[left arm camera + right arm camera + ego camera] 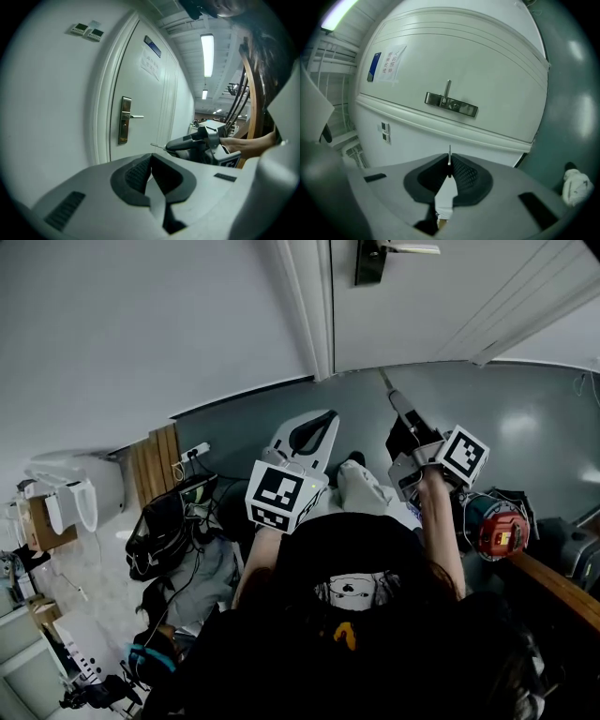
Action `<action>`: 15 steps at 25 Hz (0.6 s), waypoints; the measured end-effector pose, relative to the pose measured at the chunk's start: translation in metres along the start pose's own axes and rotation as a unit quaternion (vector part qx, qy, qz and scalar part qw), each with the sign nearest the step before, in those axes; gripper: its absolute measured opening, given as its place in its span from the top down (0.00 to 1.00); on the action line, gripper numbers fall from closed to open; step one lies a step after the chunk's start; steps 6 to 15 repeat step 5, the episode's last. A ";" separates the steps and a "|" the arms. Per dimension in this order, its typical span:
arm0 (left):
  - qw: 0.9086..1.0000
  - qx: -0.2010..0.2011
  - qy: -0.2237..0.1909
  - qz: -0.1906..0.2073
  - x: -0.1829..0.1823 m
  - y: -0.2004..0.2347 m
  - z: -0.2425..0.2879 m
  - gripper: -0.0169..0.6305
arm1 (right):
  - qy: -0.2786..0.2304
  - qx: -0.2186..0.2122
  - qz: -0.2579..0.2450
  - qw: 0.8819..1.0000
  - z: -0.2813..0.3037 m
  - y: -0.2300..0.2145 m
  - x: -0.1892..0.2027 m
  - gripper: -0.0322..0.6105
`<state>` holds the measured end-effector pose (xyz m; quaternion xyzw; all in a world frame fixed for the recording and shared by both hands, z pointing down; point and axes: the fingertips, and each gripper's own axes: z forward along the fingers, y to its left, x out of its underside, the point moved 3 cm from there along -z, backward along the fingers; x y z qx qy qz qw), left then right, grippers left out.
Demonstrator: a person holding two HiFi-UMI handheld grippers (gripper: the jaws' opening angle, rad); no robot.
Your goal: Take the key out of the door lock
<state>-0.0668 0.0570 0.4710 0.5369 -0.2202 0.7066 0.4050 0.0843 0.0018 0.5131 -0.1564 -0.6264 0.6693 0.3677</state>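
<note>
Right hand-held gripper (449,165) pinches the key (449,153), a light, stiff, probably slippery metal sliver best held by its flat head, tip pointing ahead toward the door lock (451,104).

My left gripper (151,161) is pale grey, and its ribbed pads (133,176) are black. My right gripper (449,168) has the same grey and black. The key (449,157) is silvery. Each marker cube (278,496) carries black squares on white. The door (464,61) is white, its lock plate (124,120) brass-coloured, and its sign (374,67) blue and white. The floor (525,418) is glossy grey-green.
</note>
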 end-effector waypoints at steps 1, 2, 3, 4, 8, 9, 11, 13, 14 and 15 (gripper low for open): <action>1.000 0.001 0.003 -0.001 0.001 0.004 0.005 0.96 | 0.002 0.003 0.000 1.000 0.003 -0.004 -0.004 0.92; 1.000 0.002 0.005 -0.002 0.003 0.005 0.007 0.96 | 0.004 0.006 -0.002 1.000 0.002 -0.007 -0.005 0.92; 1.000 0.003 0.007 -0.002 0.006 0.004 0.006 0.96 | 0.008 0.009 -0.005 1.000 -0.002 -0.009 -0.005 0.92; 1.000 0.003 0.008 -0.002 0.008 0.001 0.003 0.96 | 0.011 0.013 -0.009 1.000 -0.007 -0.011 -0.003 0.92; 1.000 0.004 0.010 -0.001 0.011 -0.002 -0.001 0.96 | 0.014 0.016 -0.013 1.000 -0.014 -0.013 0.000 0.92; 1.000 0.004 0.010 -0.001 0.011 -0.002 -0.001 0.96 | 0.014 0.016 -0.013 1.000 -0.014 -0.013 0.000 0.92; 1.000 0.004 0.010 -0.001 0.011 -0.002 -0.001 0.96 | 0.014 0.016 -0.013 1.000 -0.014 -0.013 0.000 0.92; 1.000 0.004 0.010 -0.001 0.011 -0.002 -0.001 0.96 | 0.014 0.016 -0.013 1.000 -0.014 -0.013 0.000 0.92; 1.000 0.004 0.010 -0.001 0.011 -0.002 -0.001 0.96 | 0.014 0.016 -0.013 1.000 -0.014 -0.013 0.000 0.92; 1.000 0.004 0.010 -0.001 0.011 -0.002 -0.001 0.96 | 0.014 0.016 -0.013 1.000 -0.014 -0.013 0.000 0.92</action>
